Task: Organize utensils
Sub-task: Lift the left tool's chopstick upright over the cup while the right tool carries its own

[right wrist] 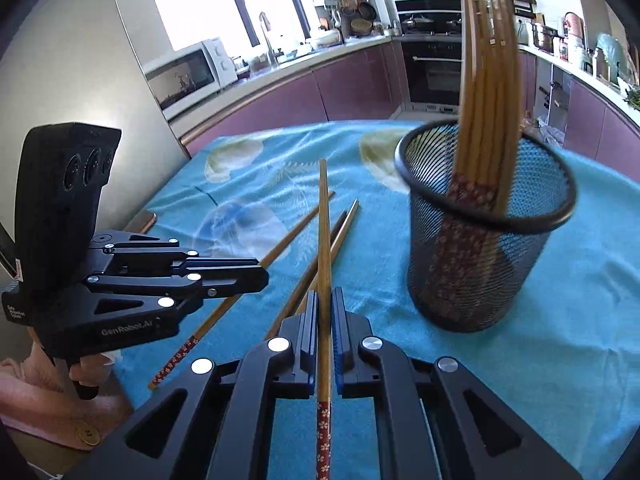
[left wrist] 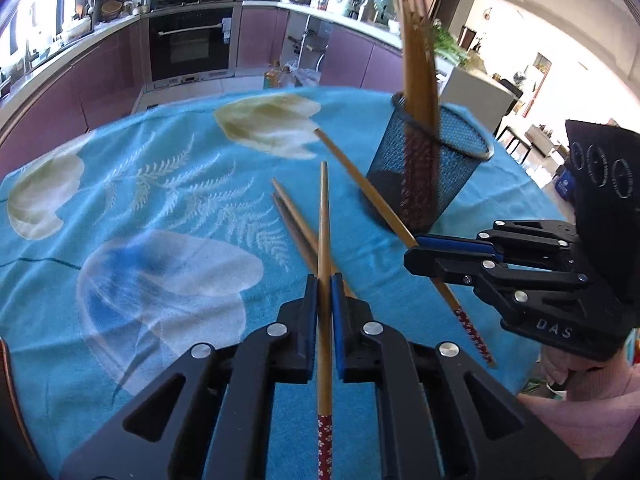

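Observation:
My left gripper (left wrist: 325, 284) is shut on a wooden chopstick (left wrist: 323, 220) that points forward above the blue flowered cloth (left wrist: 168, 184). My right gripper (right wrist: 325, 296) is likewise shut on a chopstick (right wrist: 324, 220) of its own. Each gripper shows in the other's view: the right gripper (left wrist: 412, 258) clamps its chopstick (left wrist: 360, 184) near the middle, and so does the left gripper (right wrist: 262, 276) with its chopstick (right wrist: 296, 231). Two loose chopsticks (left wrist: 288, 202) (right wrist: 346, 219) lie side by side on the cloth between the grippers. A black mesh cup (left wrist: 424, 176) (right wrist: 480, 240) stands upright, holding several chopsticks.
A phone (right wrist: 142, 220) lies at the table's left edge in the right wrist view. A pink sleeve (left wrist: 592, 412) shows behind the right gripper. Purple kitchen cabinets (left wrist: 100, 80) and an oven (left wrist: 192, 40) stand beyond the far table edge.

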Tool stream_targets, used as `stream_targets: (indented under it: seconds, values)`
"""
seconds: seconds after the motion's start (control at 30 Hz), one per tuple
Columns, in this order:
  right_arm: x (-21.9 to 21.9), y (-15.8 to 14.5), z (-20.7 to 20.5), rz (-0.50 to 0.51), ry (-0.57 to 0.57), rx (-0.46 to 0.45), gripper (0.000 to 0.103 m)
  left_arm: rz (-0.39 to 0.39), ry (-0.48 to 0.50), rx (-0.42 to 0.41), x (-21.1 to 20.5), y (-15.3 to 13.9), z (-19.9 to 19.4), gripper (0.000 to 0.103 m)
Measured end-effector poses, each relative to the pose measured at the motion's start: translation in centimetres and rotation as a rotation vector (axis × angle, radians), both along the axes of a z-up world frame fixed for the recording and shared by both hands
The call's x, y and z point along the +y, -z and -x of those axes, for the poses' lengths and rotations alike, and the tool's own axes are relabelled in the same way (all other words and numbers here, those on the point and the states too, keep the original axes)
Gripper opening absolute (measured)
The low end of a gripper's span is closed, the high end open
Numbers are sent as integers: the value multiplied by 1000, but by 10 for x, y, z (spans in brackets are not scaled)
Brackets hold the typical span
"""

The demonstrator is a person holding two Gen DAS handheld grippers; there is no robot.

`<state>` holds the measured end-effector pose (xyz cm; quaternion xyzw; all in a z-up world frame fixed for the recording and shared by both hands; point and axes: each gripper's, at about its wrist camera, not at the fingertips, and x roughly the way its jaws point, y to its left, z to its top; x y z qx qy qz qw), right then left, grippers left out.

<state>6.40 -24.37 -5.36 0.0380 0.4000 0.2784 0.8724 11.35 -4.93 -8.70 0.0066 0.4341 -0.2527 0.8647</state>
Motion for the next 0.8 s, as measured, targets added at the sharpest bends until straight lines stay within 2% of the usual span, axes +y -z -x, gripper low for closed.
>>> stream_targets:
  seconds: [0.33,0.8]
  values:
    - [-33,-32,8,-89,65,-81,6,107,72,-103,6,-56,16,7]
    - [-54,-68,11,-146,95,-193,6,201,109,-187,9,-97,25,7]
